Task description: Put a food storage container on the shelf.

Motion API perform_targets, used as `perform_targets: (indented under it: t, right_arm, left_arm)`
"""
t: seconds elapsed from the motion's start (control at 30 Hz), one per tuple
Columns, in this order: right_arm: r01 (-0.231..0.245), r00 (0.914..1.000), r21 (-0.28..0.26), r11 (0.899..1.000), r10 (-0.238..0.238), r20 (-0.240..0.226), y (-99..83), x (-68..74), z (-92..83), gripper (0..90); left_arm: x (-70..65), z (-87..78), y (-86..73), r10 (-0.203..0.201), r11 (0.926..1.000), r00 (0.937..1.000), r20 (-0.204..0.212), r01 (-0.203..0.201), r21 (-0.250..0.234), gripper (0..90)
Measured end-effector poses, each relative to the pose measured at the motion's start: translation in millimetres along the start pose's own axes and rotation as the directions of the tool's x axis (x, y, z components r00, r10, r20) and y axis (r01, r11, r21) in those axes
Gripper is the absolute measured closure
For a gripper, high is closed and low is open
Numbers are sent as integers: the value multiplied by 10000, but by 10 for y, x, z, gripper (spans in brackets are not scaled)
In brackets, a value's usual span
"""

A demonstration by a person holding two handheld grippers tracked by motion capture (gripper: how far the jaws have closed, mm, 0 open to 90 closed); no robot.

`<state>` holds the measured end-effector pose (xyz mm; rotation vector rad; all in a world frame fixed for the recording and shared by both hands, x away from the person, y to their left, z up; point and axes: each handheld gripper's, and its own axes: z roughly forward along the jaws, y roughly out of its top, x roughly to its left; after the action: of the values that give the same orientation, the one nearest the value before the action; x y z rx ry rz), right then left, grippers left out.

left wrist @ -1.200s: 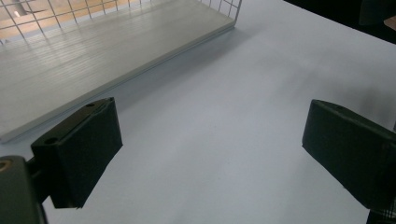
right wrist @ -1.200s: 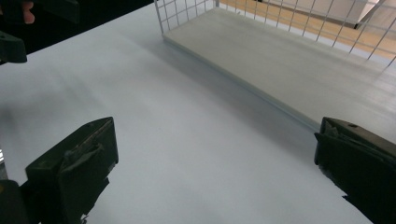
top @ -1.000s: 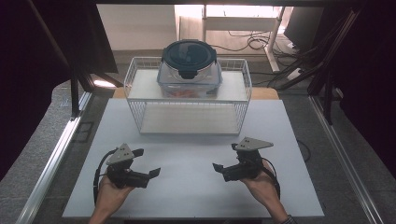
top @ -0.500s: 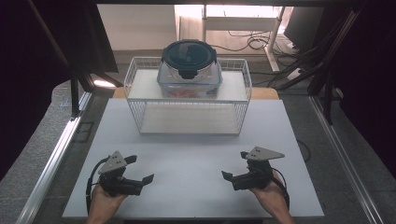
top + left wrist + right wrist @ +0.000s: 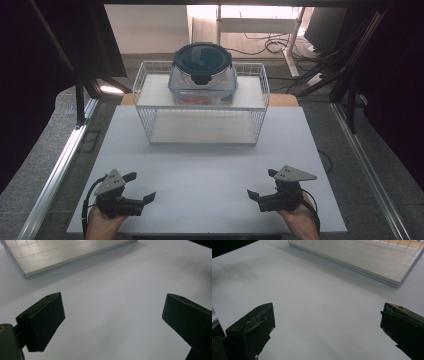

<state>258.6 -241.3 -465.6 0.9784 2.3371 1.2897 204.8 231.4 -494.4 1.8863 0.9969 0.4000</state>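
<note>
A clear plastic container (image 5: 203,80) with a dark round lid (image 5: 202,57) stood upright on the top shelf of a white wire rack (image 5: 202,107), at the far middle of the white table (image 5: 210,170). The lid was closed, its clasps down. Something orange showed through the container's wall, too blurred to tell what.

Left tool (image 5: 134,187) and right tool (image 5: 263,183): black two-jaw bodies, flat blocky jaw pads with small screw holes, grey three-cornered top plates, black trailing cables.
</note>
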Motion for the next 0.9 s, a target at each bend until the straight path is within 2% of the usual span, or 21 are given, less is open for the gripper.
perform_targets:
  t: [0.43,0.6,0.9]
  right_arm:
    - [-166,9982,389,9991,144,579,-239,-82,-84,0]
    - [-342,9978,517,9981,311,592,-322,-102,-99,0]
    - [-511,9973,1049,9932,452,581,-463,-115,-70,0]
  left_arm:
    - [15,10,-195,-96,9989,9998,-146,103,447,25]
    - [25,7,-260,-182,9983,9998,-128,189,552,26]
    - [27,36,-349,-320,9952,9994,-87,327,925,24]
